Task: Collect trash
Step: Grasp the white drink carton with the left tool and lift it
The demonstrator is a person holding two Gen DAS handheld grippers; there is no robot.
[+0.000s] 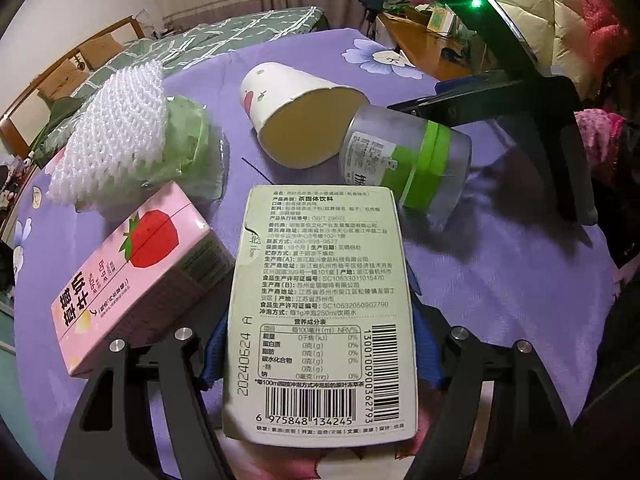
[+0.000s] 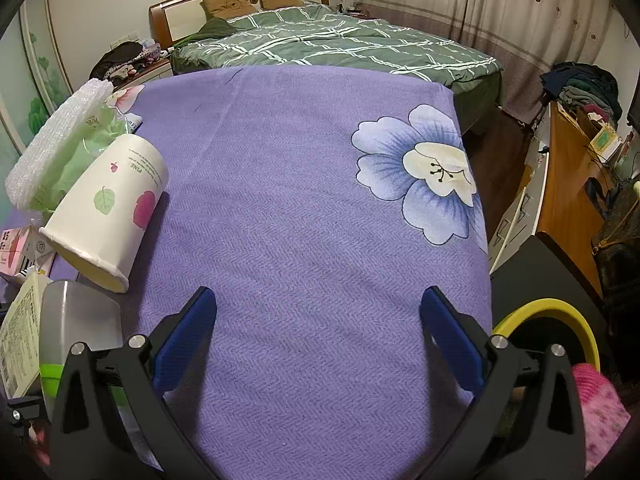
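While clamped, green tea carton (image 1: 320,312) fills left jaws.

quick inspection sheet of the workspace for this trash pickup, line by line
surface: purple floral cloth over the table, mostly bare on the right
job's things: pale green carton between the left gripper's pads; paper cup on its side; frosted green-banded jar on its side; pink strawberry box; white foam netting over a green plastic bag
clutter: nothing seen beyond the trash
grippers: left gripper shut on the carton; right gripper open, holding nothing
cables: nothing seen
surroundings: bed, wooden desk, yellow-rimmed bin past the table's right edge
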